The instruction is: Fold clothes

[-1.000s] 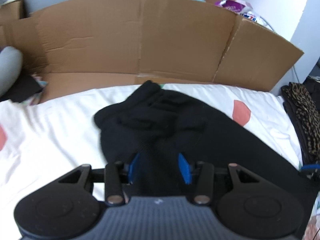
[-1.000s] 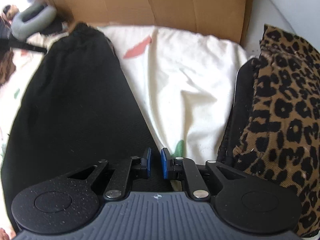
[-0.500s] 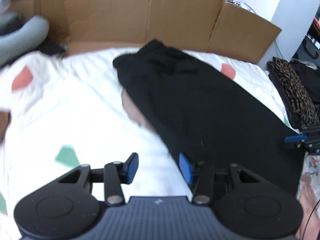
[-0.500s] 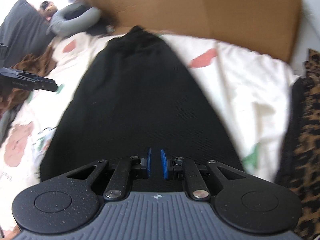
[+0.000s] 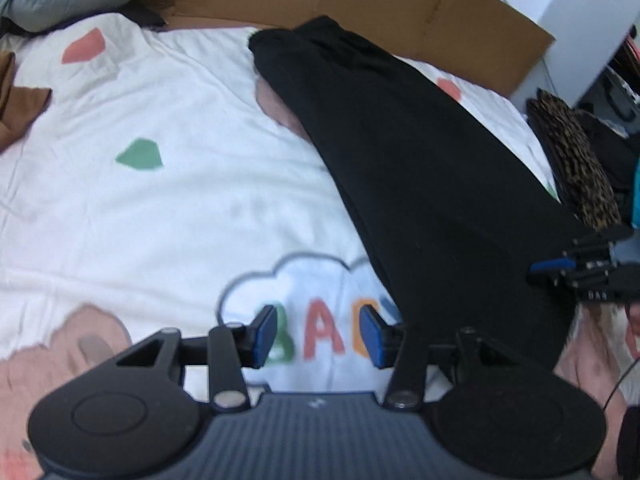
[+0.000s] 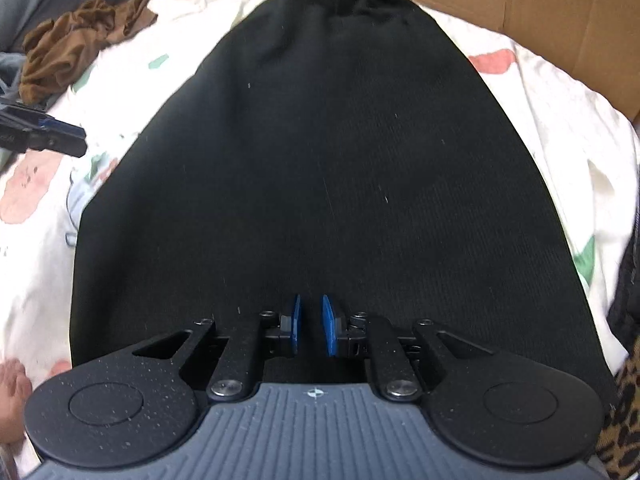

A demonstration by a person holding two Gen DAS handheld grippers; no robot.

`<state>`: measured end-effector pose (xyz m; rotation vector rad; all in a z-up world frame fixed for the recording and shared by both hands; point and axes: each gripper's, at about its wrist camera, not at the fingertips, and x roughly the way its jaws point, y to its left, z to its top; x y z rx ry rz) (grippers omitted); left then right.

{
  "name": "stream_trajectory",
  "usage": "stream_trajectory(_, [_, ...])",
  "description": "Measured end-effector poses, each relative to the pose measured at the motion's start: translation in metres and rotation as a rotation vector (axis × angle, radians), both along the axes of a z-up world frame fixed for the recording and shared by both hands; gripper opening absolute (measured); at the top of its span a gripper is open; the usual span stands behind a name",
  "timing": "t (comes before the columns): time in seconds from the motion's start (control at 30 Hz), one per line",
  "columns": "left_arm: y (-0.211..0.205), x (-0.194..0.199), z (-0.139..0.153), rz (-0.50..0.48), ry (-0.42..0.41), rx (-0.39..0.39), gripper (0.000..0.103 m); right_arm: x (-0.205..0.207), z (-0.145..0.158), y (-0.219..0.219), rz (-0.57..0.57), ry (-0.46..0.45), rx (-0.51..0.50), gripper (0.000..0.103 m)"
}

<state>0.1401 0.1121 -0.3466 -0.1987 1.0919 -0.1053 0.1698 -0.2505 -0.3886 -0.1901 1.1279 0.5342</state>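
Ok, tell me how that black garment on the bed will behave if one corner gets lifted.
The black garment will probably drape and sag, since it lies flat and limp on the bedsheet. Its fine ribbed knit suggests some stretch. It likely will not slip much on the cotton-looking sheet.

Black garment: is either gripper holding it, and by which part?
The left gripper is open over the sheet, holding nothing. The right gripper is nearly closed at the near hem of the black garment; whether it pinches the fabric cannot be told.
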Motion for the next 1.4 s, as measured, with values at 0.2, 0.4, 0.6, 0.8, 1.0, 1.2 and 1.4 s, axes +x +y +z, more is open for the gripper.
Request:
stream_trajectory(0.2, [-0.018, -0.027, -0.010, -0.041, 0.005, -0.014, 0.049, -0.014, 0.001, -0.008, 0.025, 0.036, -0.056, 0.018])
stream_trajectory(0.4, [-0.042, -0.036, -0.026, -0.083, 0.009, 0.005, 0.050, -0.024, 0.006, -0.017, -0.003, 0.084, -0.088, 0.018])
stream_trajectory(0.6, [-0.052, -0.031, -0.026, -0.054, -0.031, -0.023, 0.050, -0.025, 0.029, -0.014, 0.013, 0.082, -0.064, 0.018])
stream_trajectory(0.8, [-0.049, -0.020, -0.018, -0.017, -0.074, -0.064, 0.055, -0.019, 0.052, 0.005, 0.076, 0.056, 0.012, 0.019])
stream_trajectory(1.0, [-0.055, -0.012, -0.015, -0.015, -0.102, -0.097, 0.060, -0.016, 0.063, 0.030, 0.167, 0.073, 0.117, 0.034])
stream_trajectory(1.2, [-0.063, 0.001, -0.025, -0.018, -0.111, -0.096, 0.061, -0.018, 0.059, 0.056, 0.246, 0.100, 0.164, 0.038])
stream_trajectory(1.4, [-0.077, 0.013, -0.033, -0.047, -0.134, -0.086, 0.061, -0.016, 0.046, 0.054, 0.197, 0.141, 0.188, 0.038])
